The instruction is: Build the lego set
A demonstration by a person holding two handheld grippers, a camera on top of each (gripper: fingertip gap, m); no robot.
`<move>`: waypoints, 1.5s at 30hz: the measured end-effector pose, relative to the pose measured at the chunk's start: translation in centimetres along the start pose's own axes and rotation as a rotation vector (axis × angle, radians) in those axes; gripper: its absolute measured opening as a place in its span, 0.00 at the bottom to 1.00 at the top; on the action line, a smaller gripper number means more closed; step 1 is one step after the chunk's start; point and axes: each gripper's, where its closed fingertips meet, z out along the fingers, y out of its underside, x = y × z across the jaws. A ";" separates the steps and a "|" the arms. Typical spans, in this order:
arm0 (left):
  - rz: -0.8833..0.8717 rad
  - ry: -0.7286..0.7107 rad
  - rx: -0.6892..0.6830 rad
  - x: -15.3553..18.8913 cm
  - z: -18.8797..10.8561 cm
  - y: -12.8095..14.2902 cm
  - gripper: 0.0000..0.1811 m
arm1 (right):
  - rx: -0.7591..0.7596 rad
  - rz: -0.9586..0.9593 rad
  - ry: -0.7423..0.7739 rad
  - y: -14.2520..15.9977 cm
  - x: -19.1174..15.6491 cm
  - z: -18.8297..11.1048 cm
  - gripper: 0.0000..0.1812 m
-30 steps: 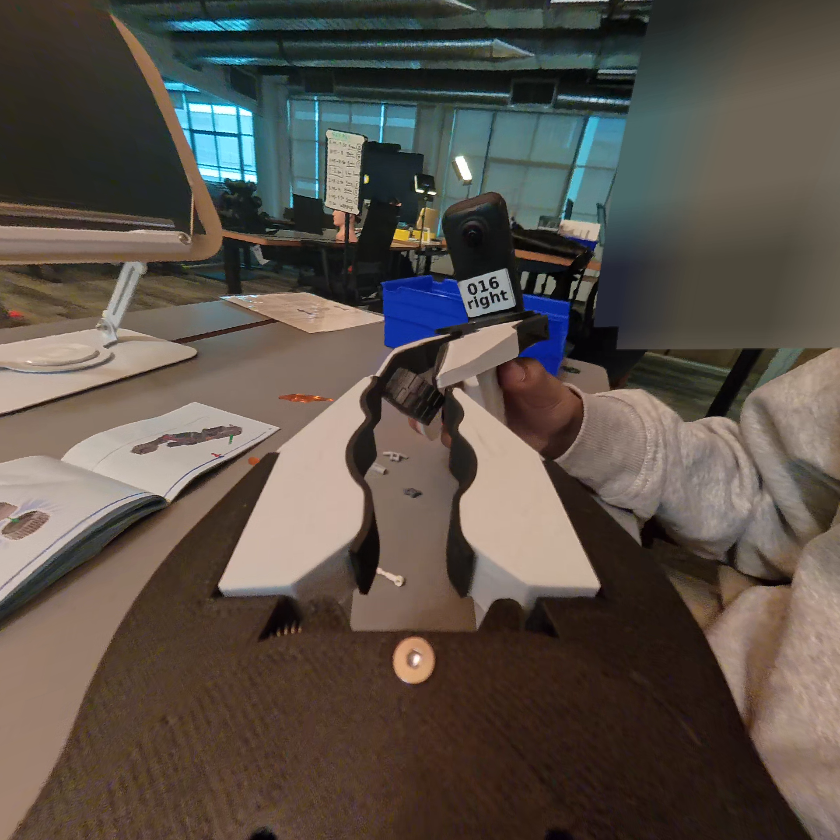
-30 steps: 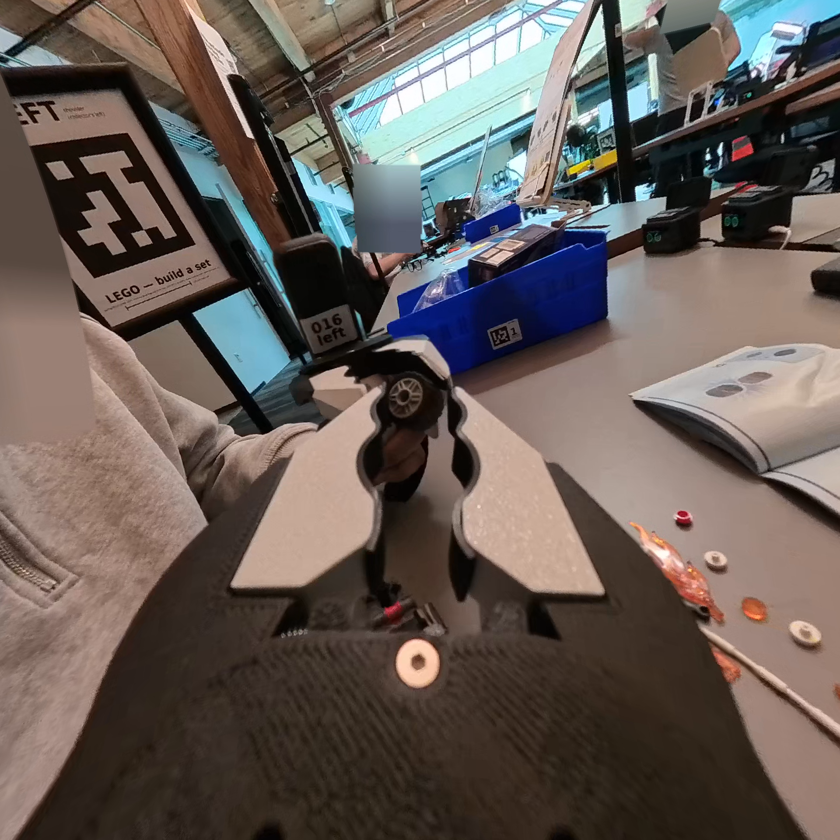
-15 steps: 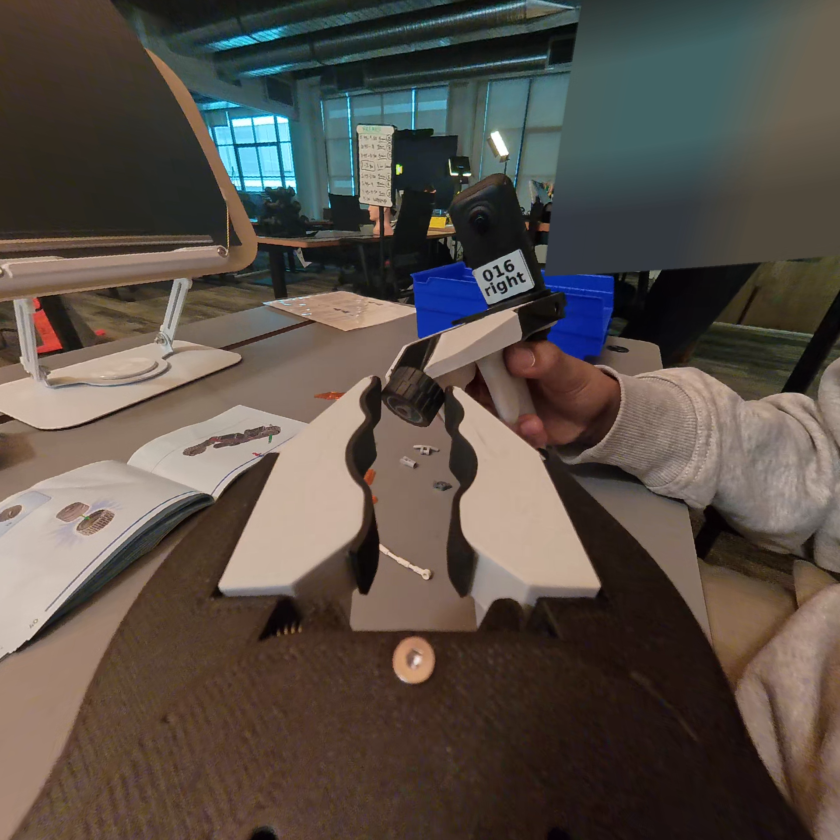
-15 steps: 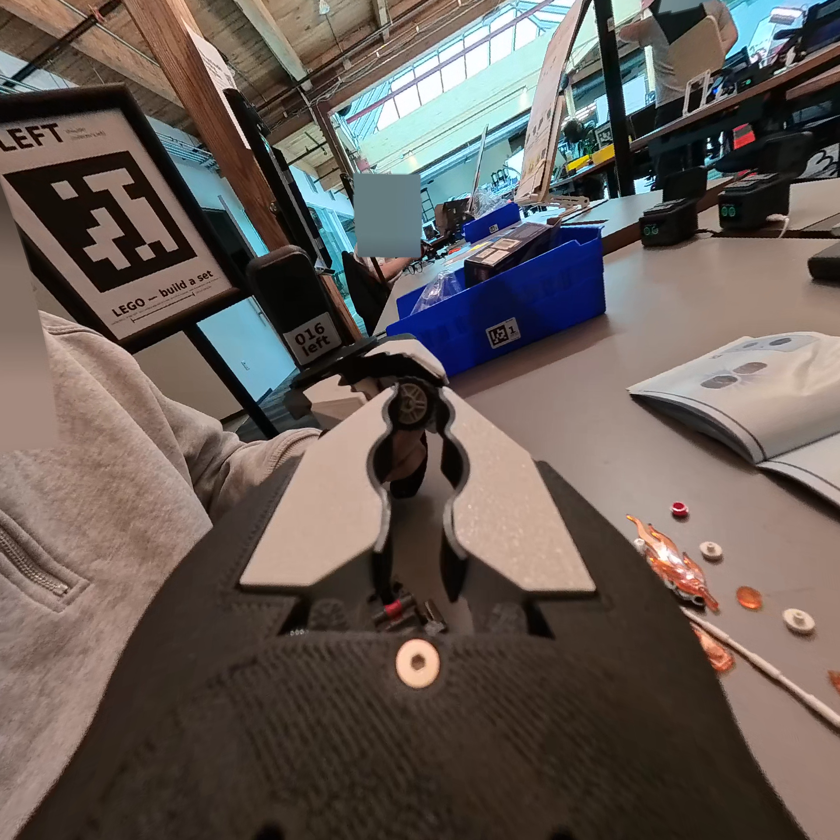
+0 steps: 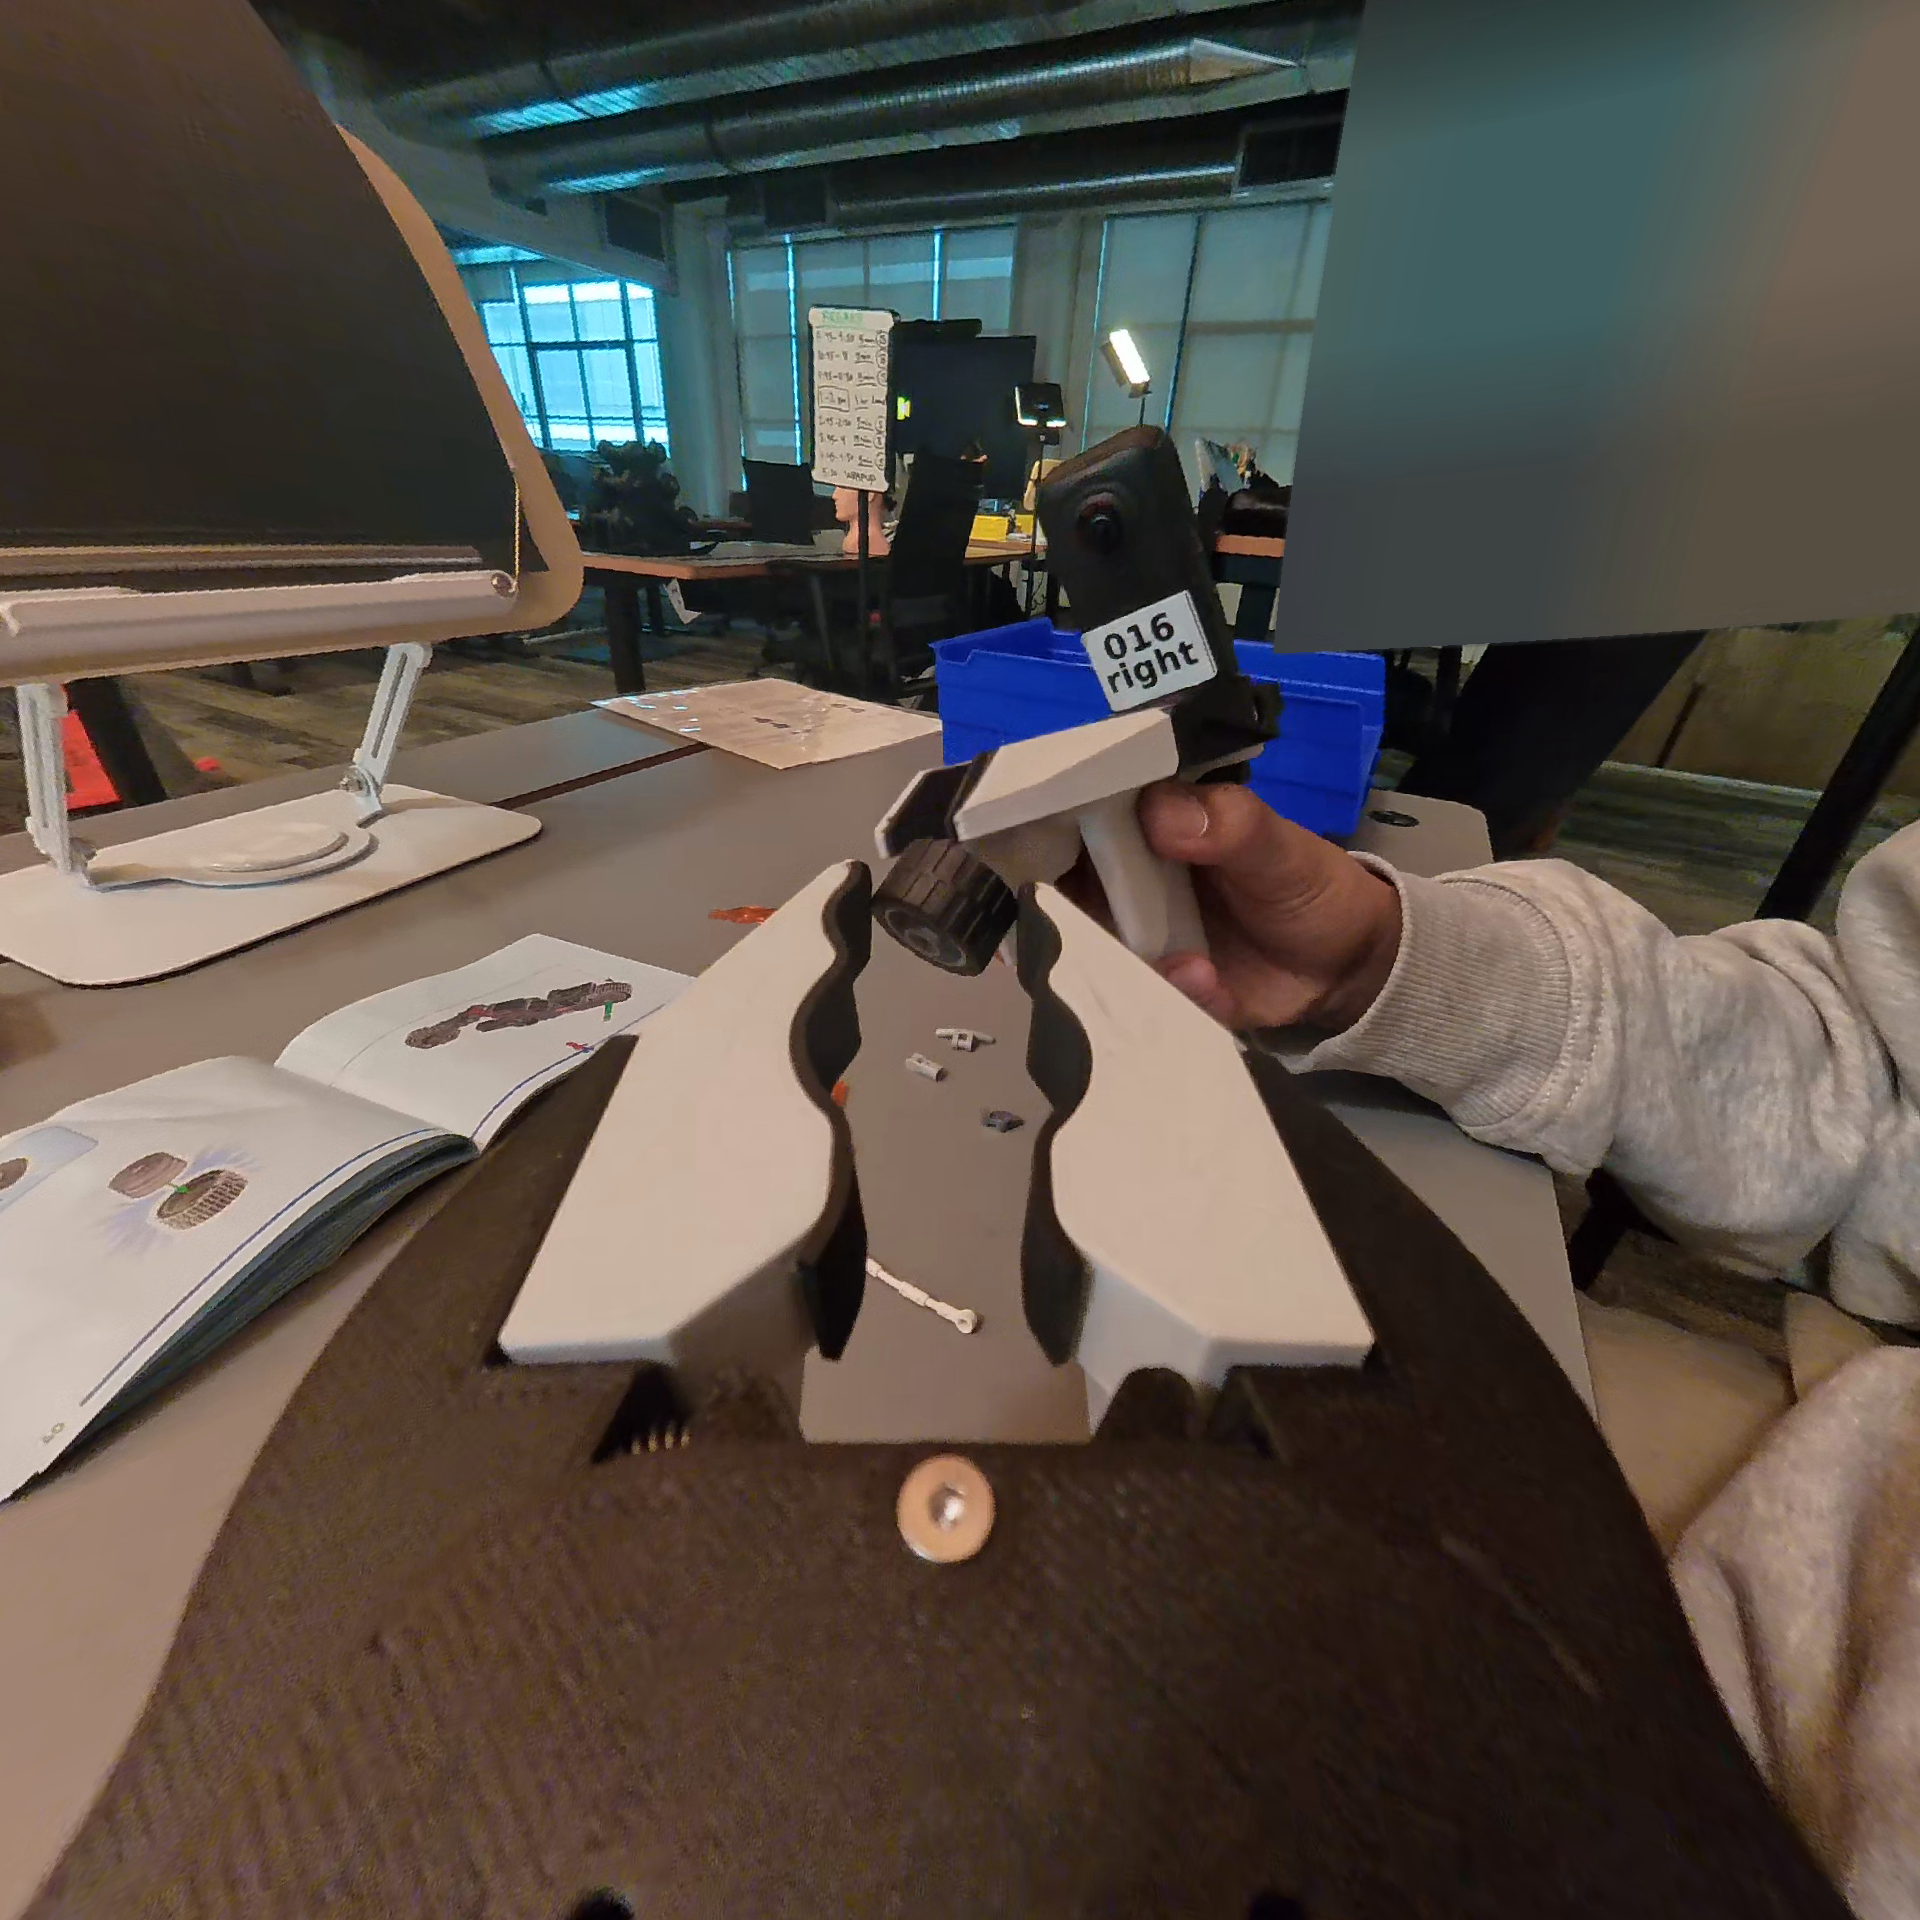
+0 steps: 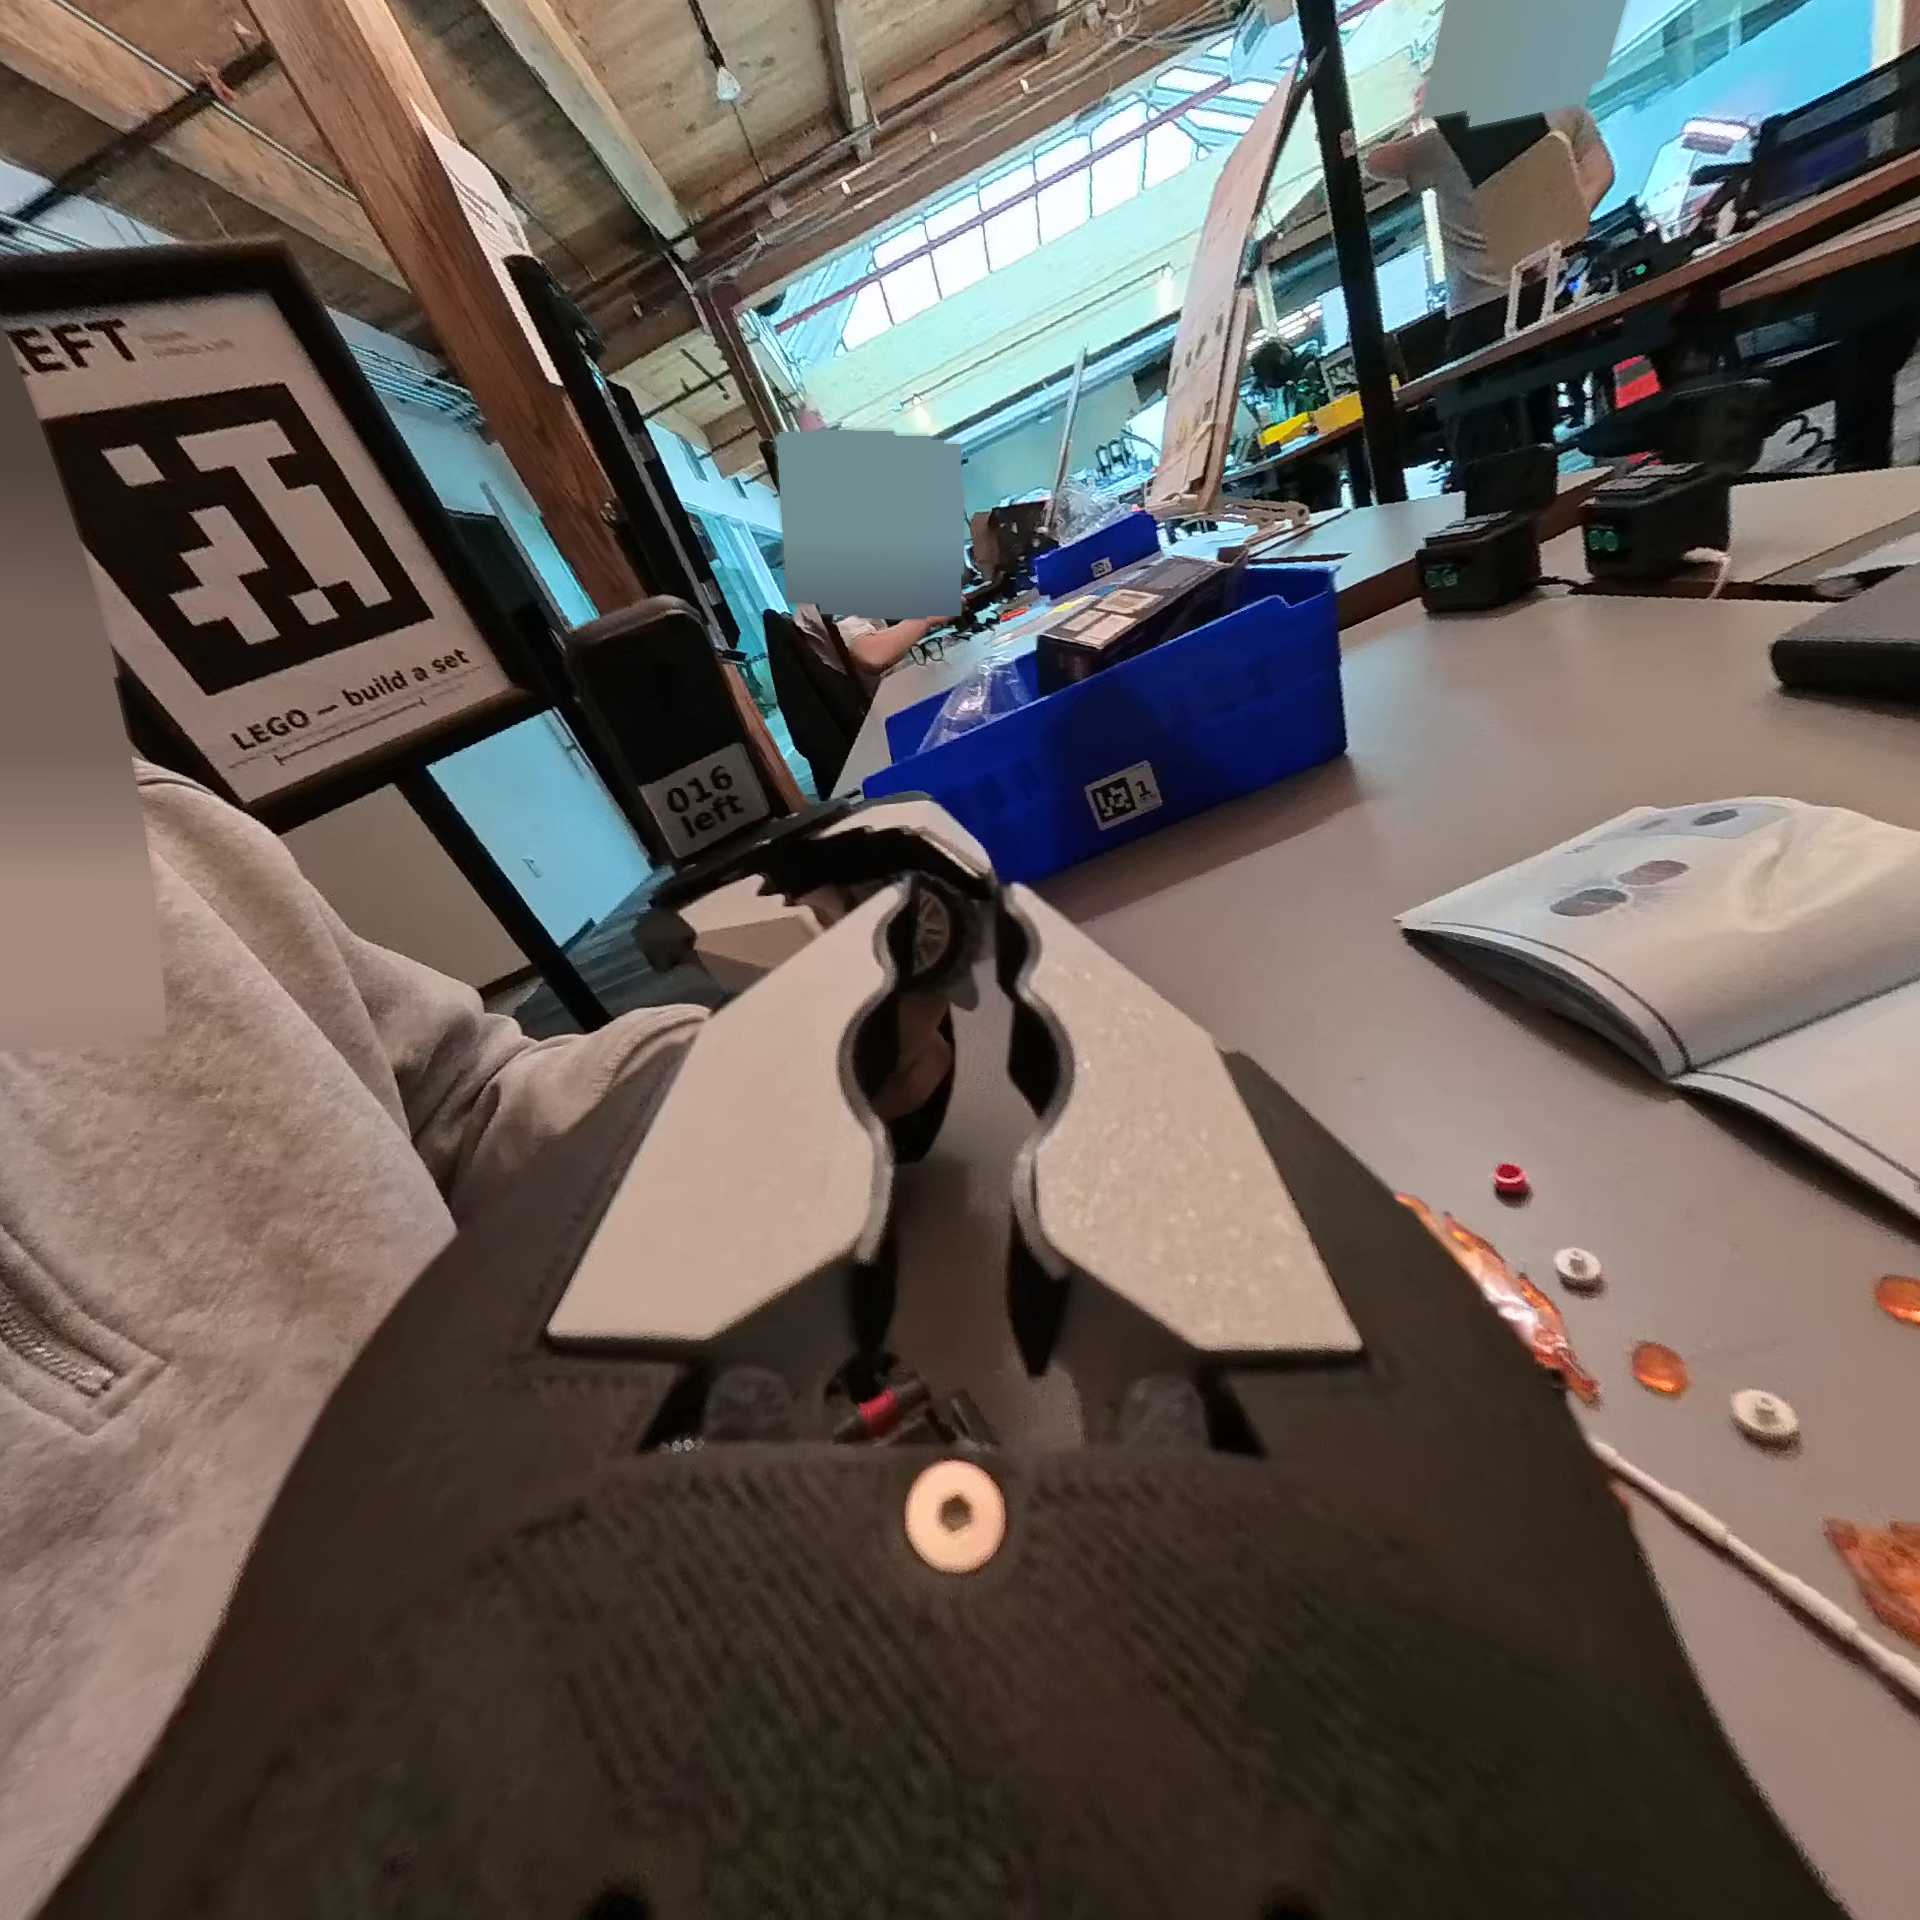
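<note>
A black wheel with a grey hub (image 5: 940, 920) sits between the tips of my left gripper (image 5: 937, 896), which is shut on its tread. My right gripper (image 5: 971, 821), held in a hand (image 5: 1278, 914), comes from the far side and meets the same wheel. In the right wrist view the wheel (image 6: 935, 930) is edge-on, pinched between the tips of my right gripper (image 6: 942, 912), with the left gripper's fingers (image 6: 831, 852) just behind it. Both grippers hold it above the grey table (image 5: 644, 821).
An open instruction booklet (image 5: 312, 1122) lies on the left, also in the right wrist view (image 6: 1714, 956). A blue bin (image 6: 1122, 748) stands behind. Small grey parts (image 5: 961, 1037), a white rod (image 5: 920, 1294), orange flame pieces (image 6: 1517, 1299) and round studs (image 6: 1577, 1268) are scattered. A tablet stand (image 5: 260, 852) is far left. Less than 4 cm separates the two grippers' tips.
Both grippers stayed together on the wheel and shifted slightly. The wheel turned from face-on to edge-on in the right wrist view. The right gripper's jaws narrowed a little.
</note>
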 end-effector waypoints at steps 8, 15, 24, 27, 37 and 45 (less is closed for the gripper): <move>-0.153 0.051 0.068 -0.6 -0.5 -0.8 0.14 | -0.005 -0.142 0.035 -0.2 -0.5 0.2 0.10; -0.293 0.134 0.139 -0.6 -1.3 -1.9 0.14 | -0.054 -0.447 0.141 0.1 -1.0 0.6 0.10; -0.419 0.246 0.159 -0.1 -1.6 -2.2 0.15 | -0.186 -0.987 0.334 1.9 -1.0 1.5 0.10; -0.499 0.279 0.172 -0.4 -1.7 -2.3 0.15 | -0.142 -1.055 0.370 1.1 -1.4 1.3 0.10; -0.603 0.366 0.131 0.4 -1.2 -1.8 0.15 | -0.094 -1.162 0.408 0.4 -2.3 1.2 0.20; -0.628 0.407 0.117 1.0 -1.0 -1.5 0.15 | -0.110 -1.237 0.404 0.7 -2.9 1.4 0.08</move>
